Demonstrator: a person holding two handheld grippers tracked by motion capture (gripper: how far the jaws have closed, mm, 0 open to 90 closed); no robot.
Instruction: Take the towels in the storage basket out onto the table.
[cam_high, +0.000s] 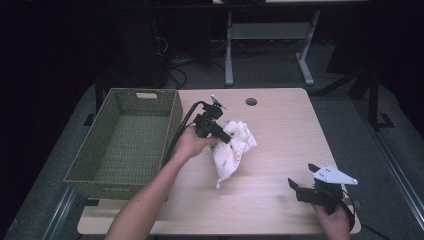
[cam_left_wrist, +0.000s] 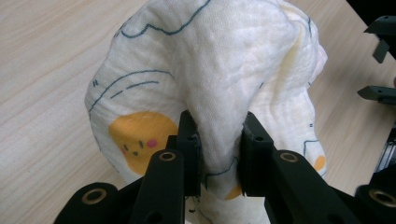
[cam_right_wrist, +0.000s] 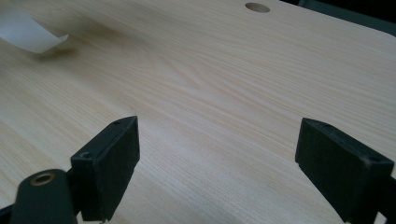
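Note:
A white cloth (cam_high: 234, 147) printed with blue lines and orange shapes lies bunched near the middle of the wooden table (cam_high: 280, 135). My left gripper (cam_high: 226, 138) is shut on a fold of it. In the left gripper view both black pads pinch the cloth (cam_left_wrist: 205, 70), which bulges up above them. My right gripper (cam_high: 300, 176) stands open near the table's front right corner, with nothing between its fingers. The right gripper view has its jaws wide apart over bare wood, and a corner of the cloth (cam_right_wrist: 25, 32) at the far left.
A green woven basket (cam_high: 125, 142) stands at the table's left side, empty inside. A round cable hole (cam_high: 251, 101) sits near the far edge. Beyond the table are a grey desk frame (cam_high: 265, 45) and cables on the floor.

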